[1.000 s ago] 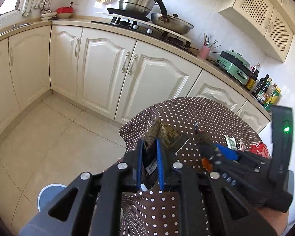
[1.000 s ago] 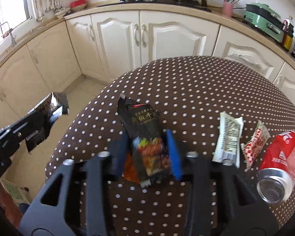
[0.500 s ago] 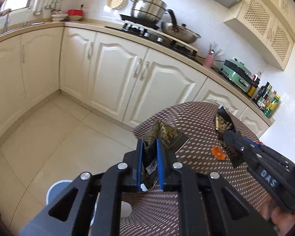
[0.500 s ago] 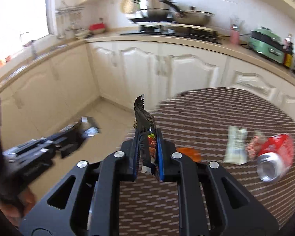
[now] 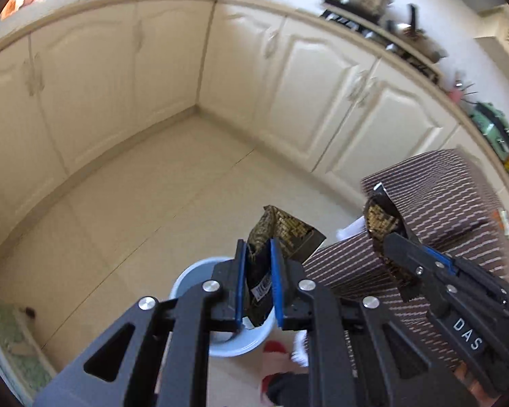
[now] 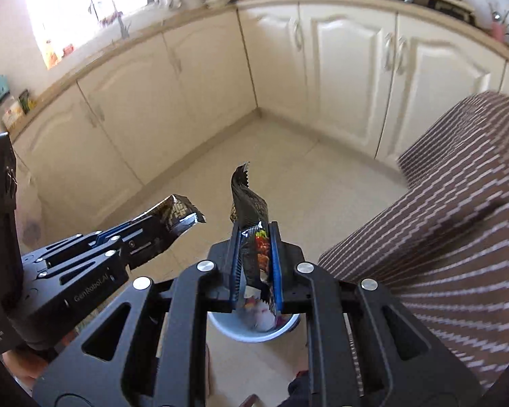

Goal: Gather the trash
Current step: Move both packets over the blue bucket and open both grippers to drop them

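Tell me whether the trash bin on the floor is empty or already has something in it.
Not empty. The right wrist view shows crumpled pale wrappers inside the blue bin, seen below the right claw and its black wrapper.

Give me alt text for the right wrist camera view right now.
The right gripper is shut on a black snack wrapper, above a pale blue bin on the tiled floor. At left the left gripper is shut on a dark gold wrapper; a brown dotted tablecloth fills the right.
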`<state>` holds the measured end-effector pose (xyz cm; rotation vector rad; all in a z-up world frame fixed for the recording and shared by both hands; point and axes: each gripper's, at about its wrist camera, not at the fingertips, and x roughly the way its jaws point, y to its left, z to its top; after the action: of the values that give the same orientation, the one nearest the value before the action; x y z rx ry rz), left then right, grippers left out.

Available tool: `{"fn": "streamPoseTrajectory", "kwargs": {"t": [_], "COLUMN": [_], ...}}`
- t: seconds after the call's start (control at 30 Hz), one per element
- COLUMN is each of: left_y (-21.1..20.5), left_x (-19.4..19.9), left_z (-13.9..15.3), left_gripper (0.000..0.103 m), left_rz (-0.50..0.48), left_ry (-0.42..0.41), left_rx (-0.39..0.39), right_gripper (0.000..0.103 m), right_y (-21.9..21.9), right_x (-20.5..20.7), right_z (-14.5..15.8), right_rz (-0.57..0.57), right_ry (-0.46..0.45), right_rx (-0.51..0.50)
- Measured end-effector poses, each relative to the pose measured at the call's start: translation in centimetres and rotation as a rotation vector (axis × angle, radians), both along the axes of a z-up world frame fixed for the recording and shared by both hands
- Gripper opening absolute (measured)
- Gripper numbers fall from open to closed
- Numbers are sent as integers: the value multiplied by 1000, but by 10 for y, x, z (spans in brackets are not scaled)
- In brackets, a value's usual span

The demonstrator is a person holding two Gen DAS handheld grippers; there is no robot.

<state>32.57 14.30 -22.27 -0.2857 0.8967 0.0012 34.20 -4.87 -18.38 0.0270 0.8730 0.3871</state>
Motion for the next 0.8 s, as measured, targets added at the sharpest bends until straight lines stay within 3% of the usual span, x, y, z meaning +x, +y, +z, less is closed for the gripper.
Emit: {"fn": "streamPoseTrajectory", "kwargs": {"t": [0.1,0.3,0.4,0.8], "left_y": [18,25,25,20], "left_x": [6,18,19,15], "left_z": [-26,-48,-49,-46], "left_gripper": [14,19,30,31], "left_rz": [19,0,-2,-2], "left_ry": [56,101,98,104], "left_rx": [-14,-72,-57,-25], "right_gripper": [15,15,15,15], "right_y": [20,31,33,40], "right_x": [8,17,21,21], "right_z": [-26,-53,-57,-69], "right_rz": [16,10,11,22], "right_ry": [51,100,113,136], "right_rx": [-14,-28,-30,-23]}}
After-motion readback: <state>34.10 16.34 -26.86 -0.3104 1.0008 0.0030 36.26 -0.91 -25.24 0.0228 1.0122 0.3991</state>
